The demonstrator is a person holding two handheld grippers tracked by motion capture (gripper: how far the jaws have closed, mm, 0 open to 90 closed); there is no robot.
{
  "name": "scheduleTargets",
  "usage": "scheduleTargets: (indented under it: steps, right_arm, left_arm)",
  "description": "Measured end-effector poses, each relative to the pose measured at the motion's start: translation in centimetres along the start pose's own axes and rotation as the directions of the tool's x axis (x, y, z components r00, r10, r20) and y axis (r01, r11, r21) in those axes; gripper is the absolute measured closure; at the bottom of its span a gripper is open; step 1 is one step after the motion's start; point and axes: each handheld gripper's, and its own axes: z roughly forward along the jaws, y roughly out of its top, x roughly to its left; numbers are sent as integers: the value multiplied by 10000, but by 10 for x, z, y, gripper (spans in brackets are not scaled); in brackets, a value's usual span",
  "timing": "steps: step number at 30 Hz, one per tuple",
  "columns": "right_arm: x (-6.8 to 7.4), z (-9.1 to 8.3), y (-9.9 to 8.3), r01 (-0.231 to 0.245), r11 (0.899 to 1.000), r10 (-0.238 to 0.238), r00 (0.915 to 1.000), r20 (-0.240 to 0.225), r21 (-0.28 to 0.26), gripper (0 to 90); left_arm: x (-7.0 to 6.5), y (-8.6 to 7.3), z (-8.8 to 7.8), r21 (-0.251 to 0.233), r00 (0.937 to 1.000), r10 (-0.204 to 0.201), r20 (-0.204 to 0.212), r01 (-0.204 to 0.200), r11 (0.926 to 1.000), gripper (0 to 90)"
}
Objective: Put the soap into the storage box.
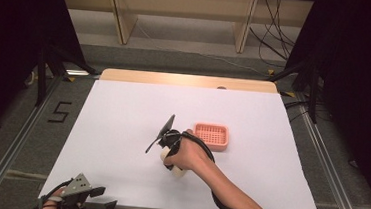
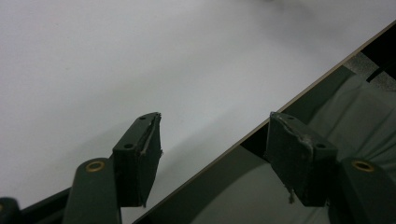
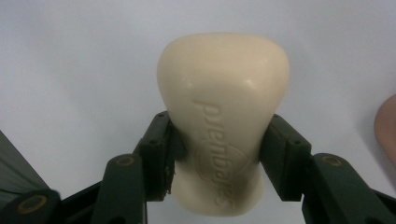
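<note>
Cream-coloured soap (image 3: 223, 121) sits clamped between the fingers (image 3: 156, 158) of the right gripper (image 3: 223, 161), and the grip looks firm: both black pads press into the bar's narrow waist, one on each side. Raised lettering runs along the face of the bar in the right gripper view, and the white table (image 1: 121, 129) lies pale behind it. From the high view, the right gripper (image 1: 168, 141) is near the middle of the table, a touch toward the near edge, with the person's hand (image 1: 187, 155) wrapped around it and a black cable trailing back along the forearm. The soap (image 1: 178, 172) peeks out as a pale patch under that hand; whether it rests on the table or hangs just clear of it is hard to call from up here. Just beside the hand, toward the right edge, stands an orange basket (image 1: 211, 135) with a perforated floor. Over at the near left corner, the left gripper (image 1: 101, 198) has its fingers (image 2: 140, 154) well apart with nothing between them, and they straddle the table's edge in the left gripper view.
</note>
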Motion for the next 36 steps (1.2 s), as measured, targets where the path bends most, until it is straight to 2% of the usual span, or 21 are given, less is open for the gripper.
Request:
scheduleTargets:
  steps: [4, 5, 6, 7, 8, 10, 12, 13, 17, 19, 21, 22, 23, 24, 25, 26, 27, 28, 33, 34, 36]
  right_arm:
    - [-6, -2, -5, -84, 10000, 85, 9998, 153, -28, 505]
    - [-8, -2, -6, -18, 10000, 18, 10000, 96, -24, 505]
    - [-10, -2, -8, 76, 9998, -73, 9999, 150, -202, 505]
    - [-10, -3, -9, 165, 9997, -161, 9996, 249, -159, 504]
    - [-11, -4, -10, 178, 9997, -174, 9995, 266, -160, 505]
    - [-14, -5, -13, 439, 9990, -435, 9984, 371, -111, 505]
    - [-19, -6, -15, 778, 9970, -774, 9959, 458, -54, 505]
    - [-20, -7, -17, 669, 9977, -664, 9966, 479, -91, 504]
    - [-24, -9, -23, 1125, 9936, -1117, 9924, 511, -114, 504]
    - [-28, -9, -26, 2058, 9783, -2043, 9775, 517, -254, 504]
    - [-30, -9, -29, 2539, 9670, -2529, 9666, 417, -211, 504]
    - [-34, -10, -30, 3260, 9453, -3249, 9440, 565, -112, 504]
    - [-34, -10, -30, 3260, 9453, -3249, 9440, 565, -112, 504]
    - [-35, -10, -31, 3626, 9319, -3619, 9312, 424, -77, 504]
    - [-34, -12, -35, 3836, 9232, -3830, 9234, 262, -229, 504]
    - [-34, -12, -35, 3836, 9232, -3830, 9234, 262, -229, 504]
    - [-37, -13, -38, 3756, 9262, -3760, 9266, -84, -338, 504]
    - [-40, -13, -38, 4040, 9140, -4045, 9145, -66, -358, 504]
    - [-51, -14, -45, 4354, 8994, -4361, 8999, -96, -394, 504]
    - [-52, -14, -46, 4239, 9053, -4244, 9054, -149, -267, 504]
    - [-55, -14, -48, 4398, 8977, -4402, 8978, -117, -278, 504]
  left_arm:
    - [-2, -1, 1, -299, 9998, -215, 24, 216, 9993, 351]
    - [0, 0, 1, -76, 9999, 19, -159, -20, 10000, 351]
    - [0, 0, 1, -76, 9999, 19, -159, -20, 10000, 351]
    - [-2, -1, 1, -293, 9998, -215, -3, 215, 9993, 352]
    - [-2, -1, 1, -286, 9997, -222, 44, 223, 9993, 351]
    - [-1, -1, 1, -191, 9998, -113, -153, 110, 9998, 351]
    - [-2, -1, 1, -320, 9997, -242, 25, 243, 9992, 352]
    - [-2, -1, 1, -294, 9997, -227, 33, 228, 9993, 351]
    - [-1, -1, 0, -223, 9999, -116, 5, 116, 9997, 351]
    - [-1, -1, 0, -220, 9999, -119, 18, 119, 9997, 351]
    - [-1, -1, 0, -210, 9999, -111, 14, 111, 9997, 352]
    - [-1, -1, 0, -194, 10000, -92, 32, 92, 9998, 352]
    - [-1, -1, 0, -194, 10000, -92, 32, 92, 9998, 352]
    - [-1, -1, 0, -192, 9999, -102, 31, 102, 9998, 352]
    - [0, -1, 0, -206, 9999, -97, 27, 97, 9997, 352]
    - [0, -1, 0, -206, 9999, -97, 27, 97, 9997, 352]
    - [0, -1, -1, -202, 10000, -95, 27, 95, 9997, 352]
    - [0, -1, -1, -205, 10000, -93, 24, 93, 9997, 352]
    - [0, -1, -1, -162, 9999, -112, 65, 113, 9998, 352]
    - [0, -1, -1, -162, 9999, -112, 65, 113, 9998, 352]
    - [0, 0, -1, -177, 9999, -134, 70, 135, 9998, 352]
